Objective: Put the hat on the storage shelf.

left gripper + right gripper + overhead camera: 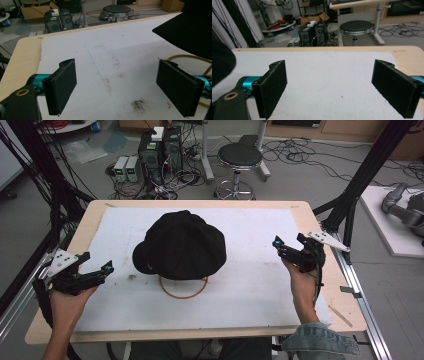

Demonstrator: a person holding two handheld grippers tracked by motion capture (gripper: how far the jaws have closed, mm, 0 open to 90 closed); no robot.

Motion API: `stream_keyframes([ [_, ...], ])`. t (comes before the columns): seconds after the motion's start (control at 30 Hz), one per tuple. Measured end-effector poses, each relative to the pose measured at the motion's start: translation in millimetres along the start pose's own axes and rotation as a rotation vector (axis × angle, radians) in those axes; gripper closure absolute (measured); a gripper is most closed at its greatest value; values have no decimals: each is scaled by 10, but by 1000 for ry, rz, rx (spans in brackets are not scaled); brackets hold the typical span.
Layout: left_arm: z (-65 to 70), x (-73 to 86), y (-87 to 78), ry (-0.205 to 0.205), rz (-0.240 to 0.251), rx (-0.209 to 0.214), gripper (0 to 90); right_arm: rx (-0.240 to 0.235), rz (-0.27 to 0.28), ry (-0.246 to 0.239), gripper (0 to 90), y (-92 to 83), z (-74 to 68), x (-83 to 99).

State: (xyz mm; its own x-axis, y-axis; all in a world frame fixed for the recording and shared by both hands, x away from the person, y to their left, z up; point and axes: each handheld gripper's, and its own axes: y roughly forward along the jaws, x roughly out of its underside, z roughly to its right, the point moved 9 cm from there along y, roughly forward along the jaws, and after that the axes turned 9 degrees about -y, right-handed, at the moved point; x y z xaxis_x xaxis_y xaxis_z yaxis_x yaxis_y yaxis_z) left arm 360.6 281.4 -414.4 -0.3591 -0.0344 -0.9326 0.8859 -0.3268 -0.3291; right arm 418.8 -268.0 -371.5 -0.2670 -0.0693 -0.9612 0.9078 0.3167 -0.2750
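The left gripper (117,90) has its two black jaws wide apart above the white mat (120,50). A black hat (190,30) is at the right, and a brown stain (138,104) lies between the jaws.

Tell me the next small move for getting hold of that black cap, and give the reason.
Probably ease the left gripper toward the black cap. Its jaws stand wide open with nothing between them, the cap's brim points to that side, and the right gripper sits farther off.

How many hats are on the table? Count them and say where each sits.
1. The black hat sits mid-table on the white mat, over the far part of a tan ring. Anything beneath the hat is hidden.
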Motion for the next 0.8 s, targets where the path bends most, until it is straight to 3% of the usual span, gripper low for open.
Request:
stream_keyframes([
  [0.23, -9, 19, 11, 9, 3, -9, 168, 26, -18, 29, 128, -5, 146, 287],
  [0.5, -22, 53, 39, 19, 31, -34, 169, 64, -33, -10, 128, -20, 217, 545],
  [0.57, -27, 71, 52, 22, 27, -35, 169, 55, -56, -14, 128, -7, 213, 619],
  [0.8, -22, 119, 97, 26, 13, -35, 169, 65, -52, -19, 128, -6, 258, 656],
])
